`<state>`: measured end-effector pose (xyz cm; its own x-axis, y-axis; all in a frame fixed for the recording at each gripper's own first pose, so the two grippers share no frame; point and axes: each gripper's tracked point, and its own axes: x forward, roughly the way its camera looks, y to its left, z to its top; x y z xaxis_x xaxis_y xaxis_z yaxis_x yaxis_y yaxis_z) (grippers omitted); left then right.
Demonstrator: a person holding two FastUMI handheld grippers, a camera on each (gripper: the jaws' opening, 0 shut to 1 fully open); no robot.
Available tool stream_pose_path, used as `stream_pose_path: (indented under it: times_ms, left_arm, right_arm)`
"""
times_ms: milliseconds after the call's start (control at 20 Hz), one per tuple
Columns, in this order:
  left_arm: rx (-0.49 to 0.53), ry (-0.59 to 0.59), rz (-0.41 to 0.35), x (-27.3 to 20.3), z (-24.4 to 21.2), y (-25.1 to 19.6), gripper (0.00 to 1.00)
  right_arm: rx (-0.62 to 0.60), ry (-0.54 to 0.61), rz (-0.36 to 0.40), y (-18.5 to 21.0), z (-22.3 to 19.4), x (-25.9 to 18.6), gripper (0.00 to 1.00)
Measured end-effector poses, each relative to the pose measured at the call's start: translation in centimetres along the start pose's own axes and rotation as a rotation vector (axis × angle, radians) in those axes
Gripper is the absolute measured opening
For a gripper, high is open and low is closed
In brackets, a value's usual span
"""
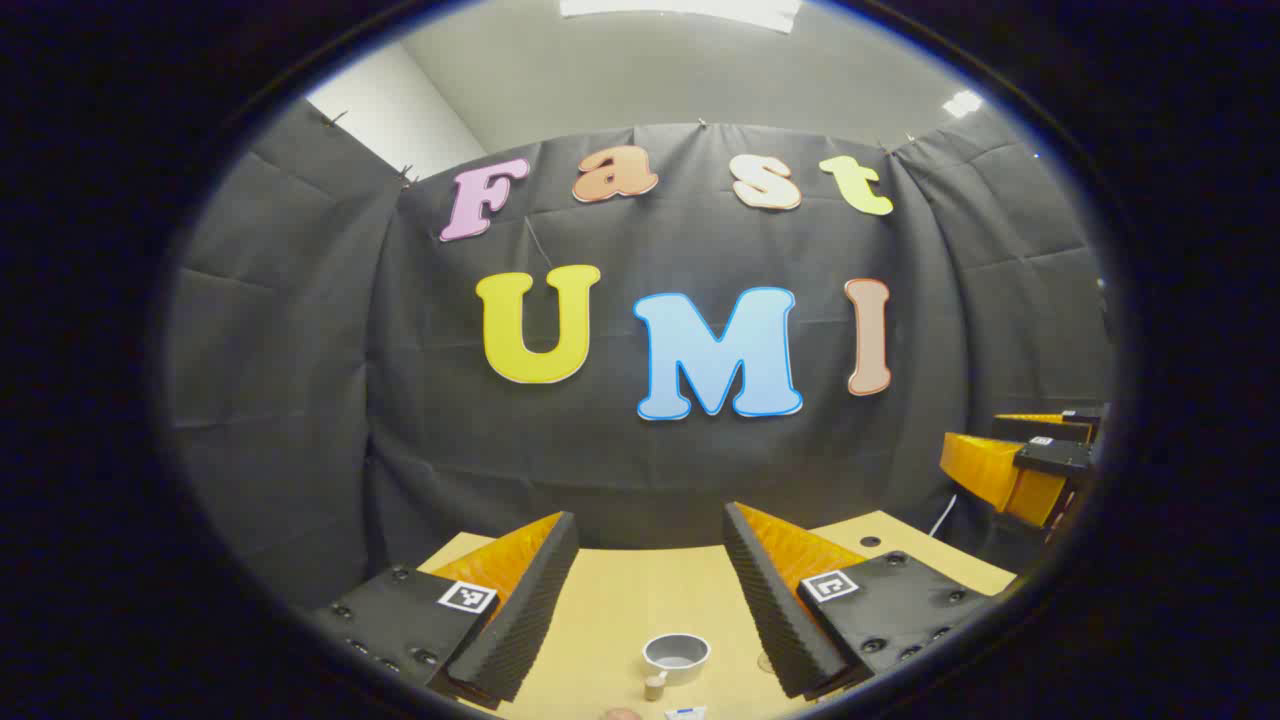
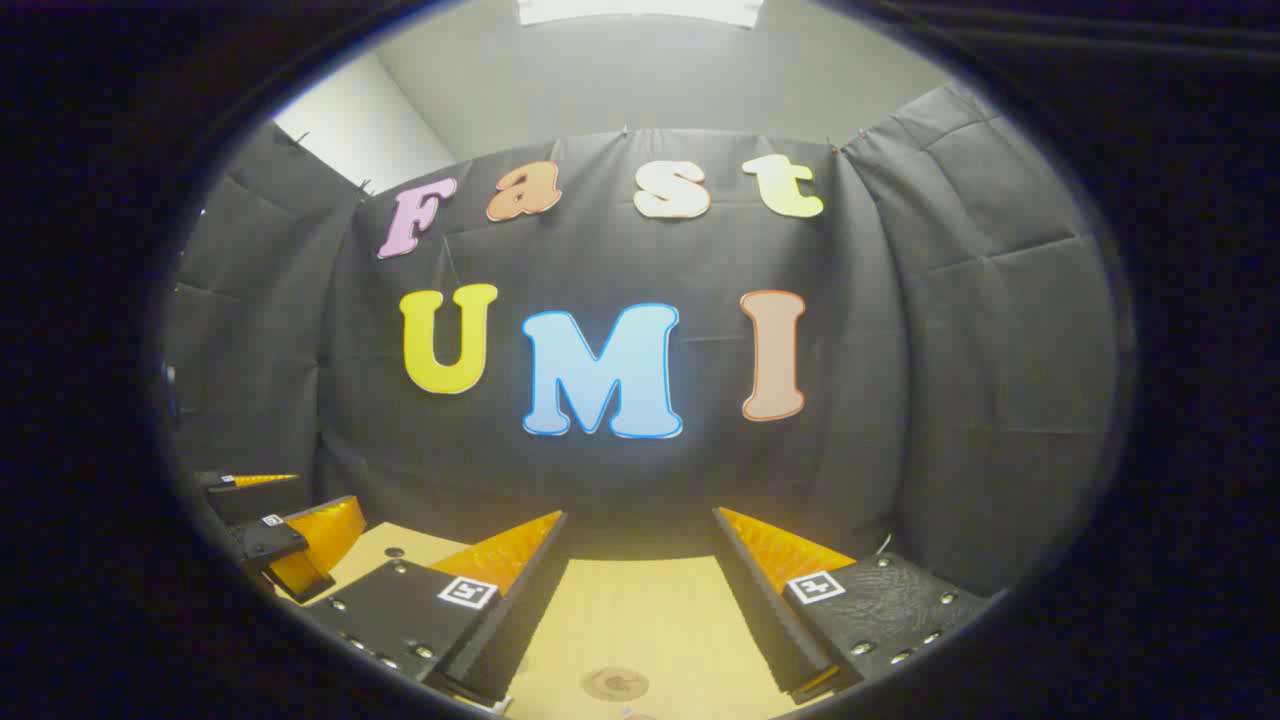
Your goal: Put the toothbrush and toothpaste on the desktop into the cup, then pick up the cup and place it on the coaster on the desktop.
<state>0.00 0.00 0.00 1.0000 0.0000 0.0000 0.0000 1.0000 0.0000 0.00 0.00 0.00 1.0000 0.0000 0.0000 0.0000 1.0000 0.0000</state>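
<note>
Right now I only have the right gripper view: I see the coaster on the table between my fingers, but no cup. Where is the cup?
Observer: In the left gripper view, the cup stands upright on the table. It shows between the open fingers of the left gripper.
Operator: Is anything in it?
Observer: It looks empty from here. A small white and blue item, possibly the toothpaste, lies on the table nearer the camera than the cup. It is cut off at the bottom edge, so I cannot be sure.
</note>
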Motion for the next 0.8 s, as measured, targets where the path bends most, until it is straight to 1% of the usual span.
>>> stream_pose_path:
  times_ms: [50, 100, 150, 200, 300, 350, 400, 500, 550, 600, 650, 700, 750, 800]
  left_arm:
    - [0.003, 0.003, -0.004, 0.3, 0.0, -0.2, 1.00]
    - [0.006, 0.006, -0.004, 0.6, 0.1, -0.2, 0.95]
    - [-0.002, 0.008, -0.004, 0.9, 0.1, -0.2, 1.00]
    - [-0.018, 0.011, -0.006, 1.2, 0.3, -0.3, 1.00]
    - [-0.013, 0.005, 0.002, 1.7, 0.6, -0.4, 1.00]
    - [-0.012, 0.003, -0.001, 1.8, 0.6, -0.7, 0.95]
    - [-0.013, 0.007, -0.004, 1.9, 0.5, -0.9, 1.00]
    - [-0.021, 0.027, -0.016, 2.1, -0.1, -1.5, 1.00]
    - [-0.034, 0.038, -0.017, 2.2, -0.6, -1.7, 0.95]
    - [-0.044, 0.047, -0.028, 2.3, -0.9, -2.0, 0.95]
    - [-0.041, 0.062, -0.036, 2.4, -1.5, -2.2, 1.00]
    - [-0.033, 0.076, -0.042, 2.5, -2.2, -2.3, 1.00]
    - [-0.023, 0.134, -0.068, 2.5, -4.8, -3.1, 1.00]
    - [-0.030, 0.173, -0.089, 2.2, -6.6, -3.5, 1.00]
  right_arm:
    - [0.002, 0.007, 0.002, 0.0, -0.2, 0.2, 0.90]
    - [0.007, 0.020, 0.009, 0.1, -0.6, 0.4, 0.90]
    - [0.012, 0.026, 0.015, 0.2, -0.8, 0.4, 0.90]
    - [0.012, 0.022, 0.023, 0.2, -0.6, 0.7, 0.90]
    - [0.008, 0.015, 0.038, 0.5, -0.4, 1.2, 0.90]
    - [0.002, 0.015, 0.042, 0.5, -0.4, 1.3, 0.90]
    - [-0.004, 0.017, 0.046, 0.4, -0.6, 1.2, 0.90]
    - [-0.016, 0.039, 0.060, 0.6, -1.3, 1.5, 0.90]
    - [-0.023, 0.057, 0.071, 0.8, -1.9, 1.7, 0.89]
    - [-0.030, 0.064, 0.077, 1.0, -2.2, 1.6, 0.90]
    - [-0.037, 0.074, 0.082, 1.1, -2.7, 1.6, 0.90]
    - [-0.044, 0.099, 0.092, 1.3, -3.7, 1.7, 0.90]
    - [-0.036, 0.162, 0.110, 1.8, -5.8, 1.6, 0.89]
    - [-0.030, 0.195, 0.113, 1.8, -6.9, 1.5, 0.89]
